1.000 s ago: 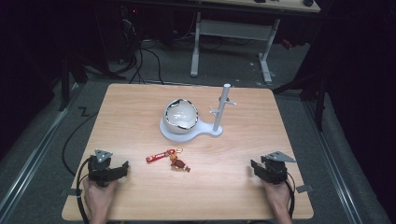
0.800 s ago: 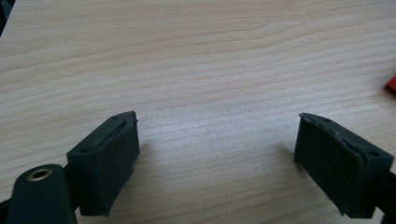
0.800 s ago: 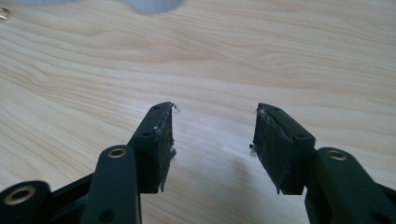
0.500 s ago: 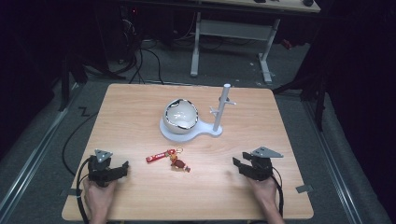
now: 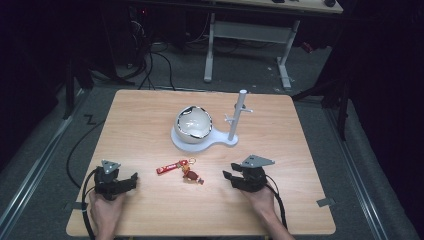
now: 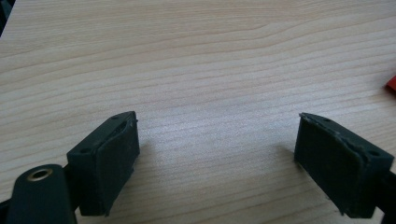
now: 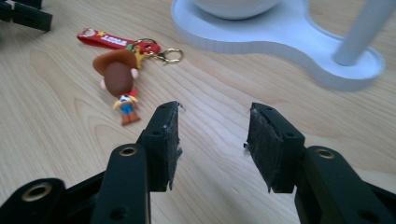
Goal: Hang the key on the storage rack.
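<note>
Lying flat on the tabletop (image 5: 150,115), the keychain (image 5: 181,169) sits between the two tongs, nearer the right tongs (image 5: 235,179) than the left tongs (image 5: 125,182). It is made up of a red strap (image 7: 103,39), a gold clasp ring (image 7: 171,55) and a small cowboy figure (image 7: 119,81) with a brown hat. In the right gripper view the figure lies just ahead of the right tongs and off to their left side, apart from the black pads, with the strap stretching farther away beyond it. The right tongs are spread with nothing but bare wood between them, and their jaws have just been closing in somewhat while staying clear of the keychain. Farther ahead of these tongs and to their right stands the white stand (image 7: 299,42), a flat base carrying a white bowl (image 5: 194,122) at one end and an upright post (image 5: 239,112) with short pegs at the other. The left tongs (image 6: 215,154) rest low on the wood well apart from the keychain, spread wide and holding nothing; a sliver of red shows at the far right edge of the left gripper view. A hand (image 5: 106,212) grips the left tool and another hand (image 5: 260,200) grips the right one
</note>
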`<act>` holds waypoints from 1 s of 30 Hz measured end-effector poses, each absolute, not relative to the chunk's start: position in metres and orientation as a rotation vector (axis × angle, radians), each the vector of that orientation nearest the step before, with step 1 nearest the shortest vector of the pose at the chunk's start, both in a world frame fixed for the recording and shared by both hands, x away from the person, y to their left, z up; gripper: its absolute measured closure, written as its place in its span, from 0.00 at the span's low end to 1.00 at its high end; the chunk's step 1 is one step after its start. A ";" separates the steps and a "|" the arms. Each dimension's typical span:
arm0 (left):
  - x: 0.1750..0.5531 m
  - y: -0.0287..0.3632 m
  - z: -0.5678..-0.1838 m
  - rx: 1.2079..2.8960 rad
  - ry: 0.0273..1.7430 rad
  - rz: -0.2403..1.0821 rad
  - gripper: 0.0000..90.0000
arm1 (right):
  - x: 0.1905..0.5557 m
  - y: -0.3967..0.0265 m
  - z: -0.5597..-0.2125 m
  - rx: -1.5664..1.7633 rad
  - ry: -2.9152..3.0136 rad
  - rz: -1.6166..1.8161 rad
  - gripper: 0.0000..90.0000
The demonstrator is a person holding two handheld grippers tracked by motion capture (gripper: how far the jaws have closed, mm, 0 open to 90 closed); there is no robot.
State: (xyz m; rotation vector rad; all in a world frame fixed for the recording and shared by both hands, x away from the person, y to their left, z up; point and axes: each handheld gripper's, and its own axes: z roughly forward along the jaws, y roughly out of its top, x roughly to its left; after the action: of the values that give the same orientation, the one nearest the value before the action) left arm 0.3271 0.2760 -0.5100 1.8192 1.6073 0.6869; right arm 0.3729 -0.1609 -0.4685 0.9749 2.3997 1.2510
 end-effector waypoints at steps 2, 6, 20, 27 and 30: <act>0.327 0.276 -0.510 1.819 1.608 0.687 0.16 | 0.375 -0.153 -0.471 0.970 2.426 1.271 0.61; 0.327 0.276 -0.510 1.819 1.608 0.687 0.16 | 0.375 -0.138 -0.474 0.919 2.451 1.281 0.61; 0.327 0.276 -0.510 1.818 1.607 0.688 0.16 | 0.368 -0.092 -0.481 0.764 2.564 1.316 0.64; 0.327 0.276 -0.510 1.818 1.606 0.689 0.17 | 0.366 -0.077 -0.484 0.706 2.580 1.320 0.63; 0.326 0.276 -0.510 1.818 1.605 0.689 0.17 | 0.369 -0.070 -0.484 0.705 2.583 1.305 0.62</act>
State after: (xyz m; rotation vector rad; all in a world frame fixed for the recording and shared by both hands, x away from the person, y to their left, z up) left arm 0.3265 0.2755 -0.5099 1.8182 1.6047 0.6888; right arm 0.3692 -0.0699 -0.4843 0.7046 2.5831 1.3048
